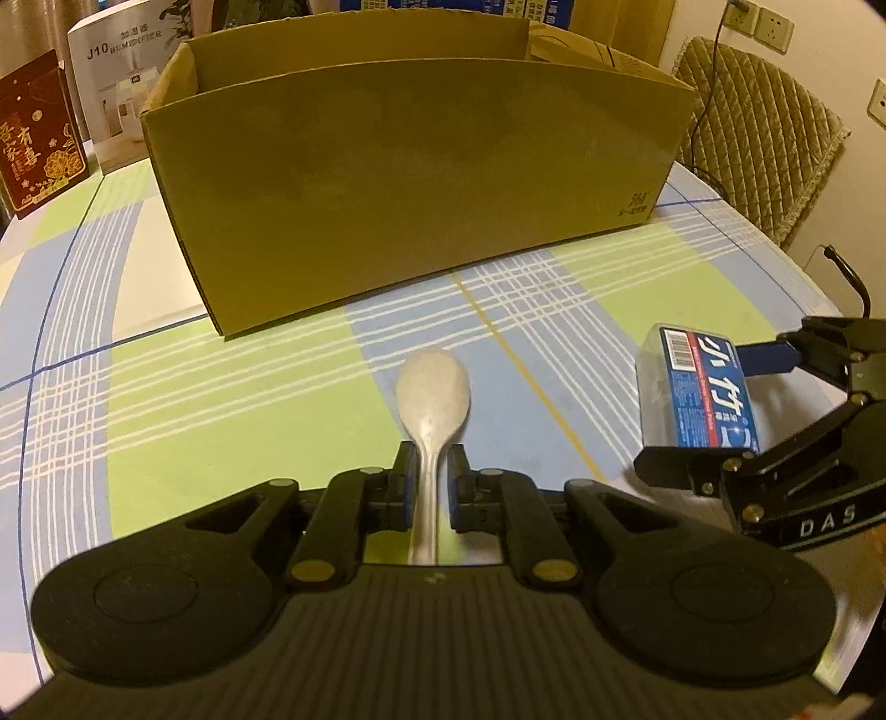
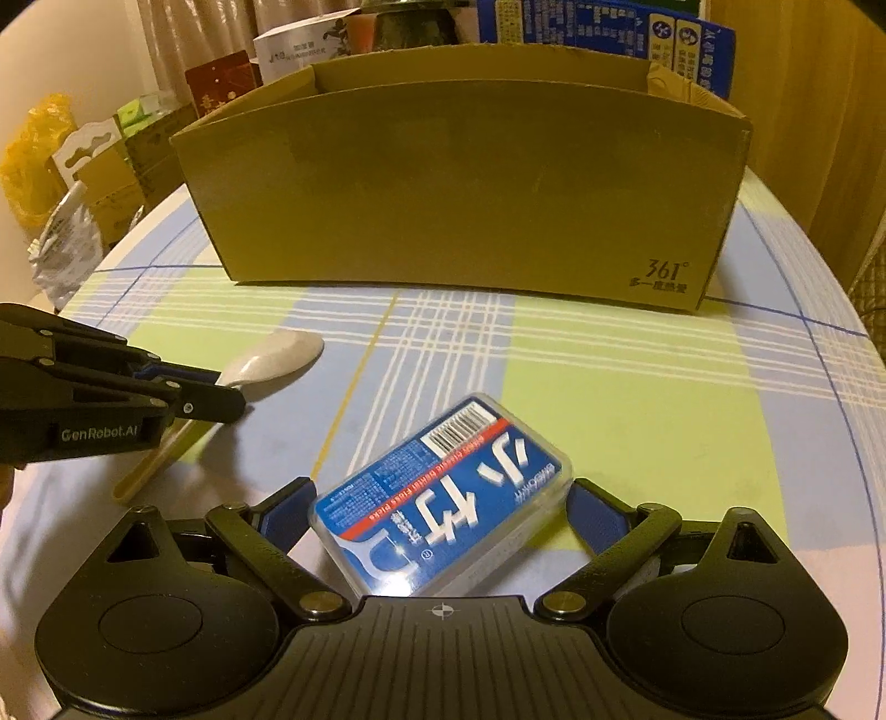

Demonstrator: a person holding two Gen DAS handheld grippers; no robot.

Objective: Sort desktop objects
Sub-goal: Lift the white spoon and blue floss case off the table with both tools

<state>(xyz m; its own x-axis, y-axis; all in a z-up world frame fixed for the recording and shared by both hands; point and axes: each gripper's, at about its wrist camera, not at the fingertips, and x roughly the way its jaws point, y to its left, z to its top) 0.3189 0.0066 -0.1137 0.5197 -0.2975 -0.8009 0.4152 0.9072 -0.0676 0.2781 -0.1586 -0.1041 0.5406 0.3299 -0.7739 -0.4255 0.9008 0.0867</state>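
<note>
A pale plastic spoon (image 1: 433, 387) points its bowl toward the open cardboard box (image 1: 415, 166). My left gripper (image 1: 433, 459) is shut on its thin handle. From the right wrist view the spoon (image 2: 271, 357) sticks out past the left gripper (image 2: 219, 387), handle end trailing near the table. A clear box of floss picks with a blue label (image 2: 443, 509) sits tilted between the blue pads of my right gripper (image 2: 437, 498), which is shut on it. The left wrist view shows the floss box (image 1: 695, 387) in the right gripper (image 1: 698, 412) at the right.
The cardboard box (image 2: 470, 205) stands across the far side of the round table with a checked cloth (image 2: 637, 399). Behind it are a red packet (image 1: 39, 133), a white humidifier carton (image 1: 119, 83) and blue cartons (image 2: 609, 27). A padded chair (image 1: 758, 127) is at the right.
</note>
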